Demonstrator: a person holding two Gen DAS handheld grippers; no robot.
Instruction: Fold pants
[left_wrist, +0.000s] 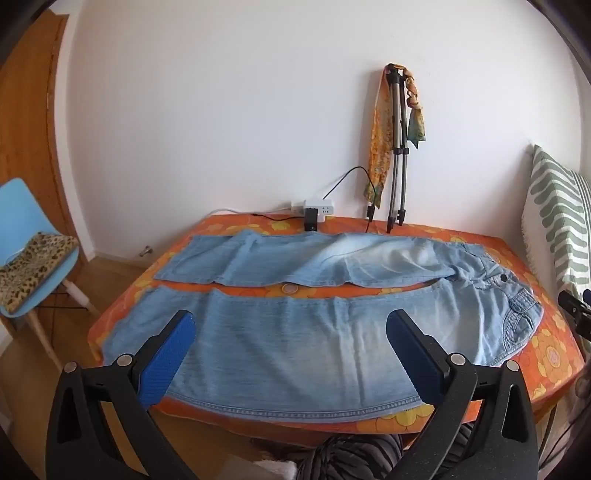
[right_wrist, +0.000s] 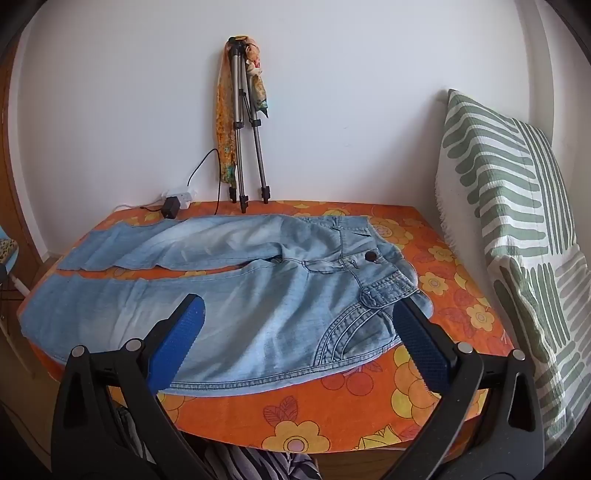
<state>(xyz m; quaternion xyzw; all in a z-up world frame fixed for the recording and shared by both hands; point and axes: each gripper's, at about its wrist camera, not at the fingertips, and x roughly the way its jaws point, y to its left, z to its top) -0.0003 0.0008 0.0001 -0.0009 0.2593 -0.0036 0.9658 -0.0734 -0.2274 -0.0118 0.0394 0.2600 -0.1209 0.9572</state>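
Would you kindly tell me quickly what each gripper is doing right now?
Left gripper: jaws wide open, holding nothing, above the jeans.
Right gripper: jaws wide open, holding nothing, above the jeans' waistband end.

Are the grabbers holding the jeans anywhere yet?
No. The left gripper and right gripper are both open, above the flat light-blue denim pants.

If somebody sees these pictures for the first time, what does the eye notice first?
First, the pale blue jeans spread flat across the orange flowered tablecloth, legs apart, waist to the right. Then the tripod leaning on the white wall behind, and the green striped cushion standing at the right.
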